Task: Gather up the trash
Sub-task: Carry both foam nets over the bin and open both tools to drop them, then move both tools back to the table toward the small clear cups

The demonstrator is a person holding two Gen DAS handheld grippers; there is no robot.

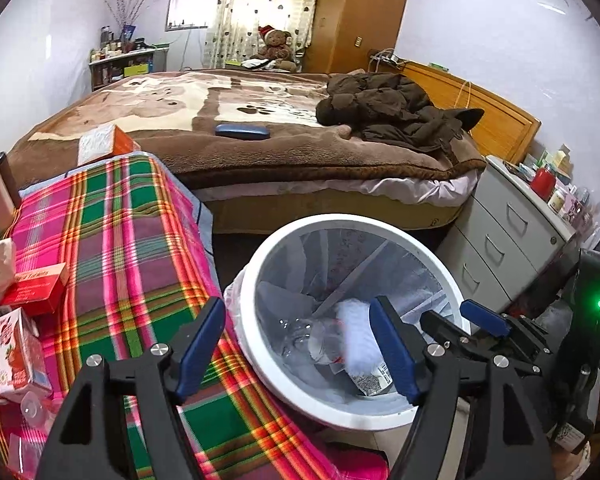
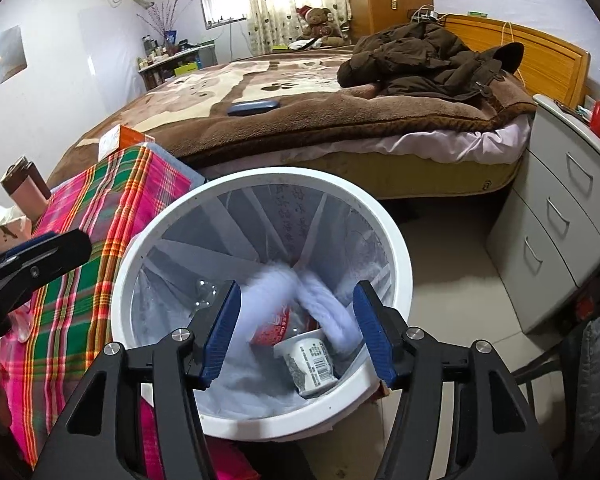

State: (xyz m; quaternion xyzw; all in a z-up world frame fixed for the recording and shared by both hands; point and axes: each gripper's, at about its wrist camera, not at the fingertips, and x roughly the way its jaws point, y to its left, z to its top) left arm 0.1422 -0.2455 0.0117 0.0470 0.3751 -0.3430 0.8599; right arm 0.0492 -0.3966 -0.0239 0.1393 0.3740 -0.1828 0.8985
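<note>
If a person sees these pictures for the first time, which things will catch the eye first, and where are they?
First comes the white trash bin on the floor beside the bed, lined with a bag and holding a blurred white fluffy thing, a yogurt cup and a clear plastic bottle. The open right gripper hangs right over it. Next to the bin, the bright pink and green plaid cloth stands out.

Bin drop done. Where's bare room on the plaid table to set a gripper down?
The plaid cloth is bare through its middle and along the edge toward the white bin. Its left side is crowded: red box, strawberry carton, clear plastic bits below.
</note>
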